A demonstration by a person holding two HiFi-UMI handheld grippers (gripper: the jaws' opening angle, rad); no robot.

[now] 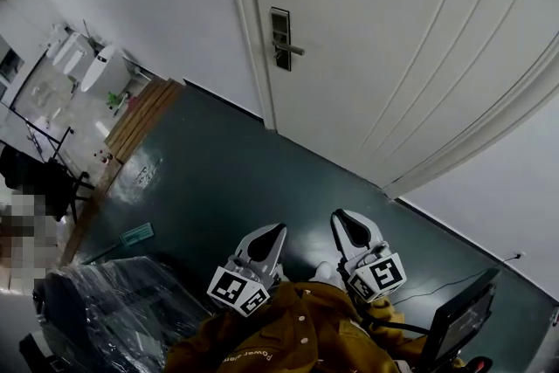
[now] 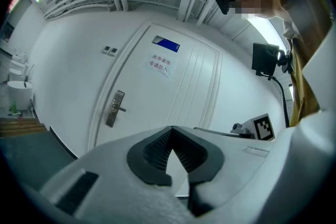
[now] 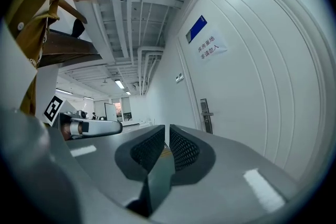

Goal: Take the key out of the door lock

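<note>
Well short of the door (image 1: 367,31), both tongs hang low by my jacket (image 1: 297,332), with dark floor (image 1: 218,179) between them and it. My left tongs (image 2: 171,129) are pressed together on nothing; my right tongs (image 3: 166,131) stand a slit apart, also empty. The lock plate (image 1: 280,37) sits at the door's left edge; any key there is too small to make out. I judge nothing is done yet: approach, grip and pull remain.

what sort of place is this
Probably a corridor in an office or workshop building: a white panelled door with a metal lever handle and a paper notice, a dark green floor, and bare white ceiling pipes.
</note>
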